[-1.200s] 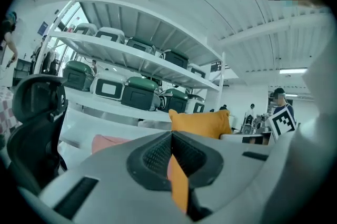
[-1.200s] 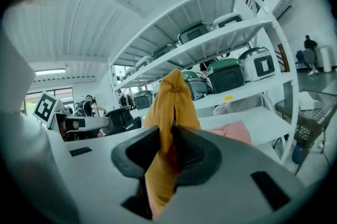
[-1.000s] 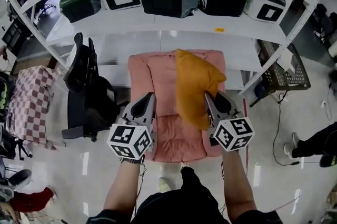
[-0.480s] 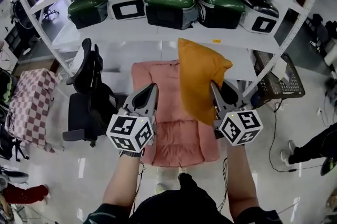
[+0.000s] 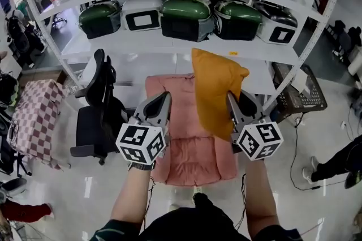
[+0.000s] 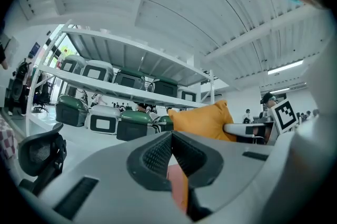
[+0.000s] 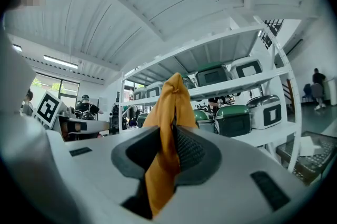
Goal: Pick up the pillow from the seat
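The right claw (image 5: 230, 96) is clamped on the edge of the orange pillow (image 5: 215, 87), holding it upright over the right side of the pink seat (image 5: 186, 149). The left claw (image 5: 165, 96) has its jaws together on nothing, over the seat's left edge.

Left forearm (image 5: 133, 194) and right forearm (image 5: 257, 192) are both bare. They reach forward from the bottom of the head view, roughly parallel, with one claw in each hand.

Left claw (image 5: 164, 99): points level and ahead. Its marker cube (image 5: 141, 145) sits at the rear, toward the head camera. In the left gripper view the jaw tips meet, with nothing between the pads.

Right claw (image 5: 232, 99): level, beside the left one at about the same height, with a gap between the two. Its marker cube (image 5: 259, 140) is at the rear. The jaws are clamped on a fold of the orange pillow (image 5: 215, 93); the cloth runs up past the tips and hangs below the pads.
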Action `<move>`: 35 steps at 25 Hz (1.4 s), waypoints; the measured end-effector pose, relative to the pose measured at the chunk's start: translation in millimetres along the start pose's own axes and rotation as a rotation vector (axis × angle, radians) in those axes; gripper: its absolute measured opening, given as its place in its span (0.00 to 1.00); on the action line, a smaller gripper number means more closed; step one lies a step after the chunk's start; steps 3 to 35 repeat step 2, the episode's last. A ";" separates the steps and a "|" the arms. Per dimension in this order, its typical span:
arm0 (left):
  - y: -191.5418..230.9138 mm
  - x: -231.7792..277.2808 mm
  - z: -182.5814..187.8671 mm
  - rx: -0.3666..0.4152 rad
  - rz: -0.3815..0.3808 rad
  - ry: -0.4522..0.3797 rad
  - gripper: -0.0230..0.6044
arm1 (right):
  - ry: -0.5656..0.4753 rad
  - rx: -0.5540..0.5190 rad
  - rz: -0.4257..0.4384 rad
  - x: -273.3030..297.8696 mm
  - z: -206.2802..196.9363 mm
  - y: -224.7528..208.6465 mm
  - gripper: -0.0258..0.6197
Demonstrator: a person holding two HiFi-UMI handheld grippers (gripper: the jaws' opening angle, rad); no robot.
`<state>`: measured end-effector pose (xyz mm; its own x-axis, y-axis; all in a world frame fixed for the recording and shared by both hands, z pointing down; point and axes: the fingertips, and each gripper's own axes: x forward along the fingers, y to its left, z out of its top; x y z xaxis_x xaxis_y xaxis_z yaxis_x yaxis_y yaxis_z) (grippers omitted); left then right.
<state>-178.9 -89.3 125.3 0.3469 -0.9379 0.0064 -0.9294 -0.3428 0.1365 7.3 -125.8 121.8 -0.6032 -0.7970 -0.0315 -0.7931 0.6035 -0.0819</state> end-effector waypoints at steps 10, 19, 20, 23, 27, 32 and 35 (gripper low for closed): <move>-1.6 -3.8 0.3 0.002 -0.001 -0.002 0.05 | -0.003 0.001 0.000 -3.1 0.1 2.4 0.17; -1.6 -3.8 0.3 0.002 -0.001 -0.002 0.05 | -0.003 0.001 0.000 -3.1 0.1 2.4 0.17; -1.6 -3.8 0.3 0.002 -0.001 -0.002 0.05 | -0.003 0.001 0.000 -3.1 0.1 2.4 0.17; -1.6 -3.8 0.3 0.002 -0.001 -0.002 0.05 | -0.003 0.001 0.000 -3.1 0.1 2.4 0.17; -1.6 -3.8 0.3 0.002 -0.001 -0.002 0.05 | -0.003 0.001 0.000 -3.1 0.1 2.4 0.17; -1.6 -3.8 0.3 0.002 -0.001 -0.002 0.05 | -0.003 0.001 0.000 -3.1 0.1 2.4 0.17; -1.6 -3.8 0.3 0.002 -0.001 -0.002 0.05 | -0.003 0.001 0.000 -3.1 0.1 2.4 0.17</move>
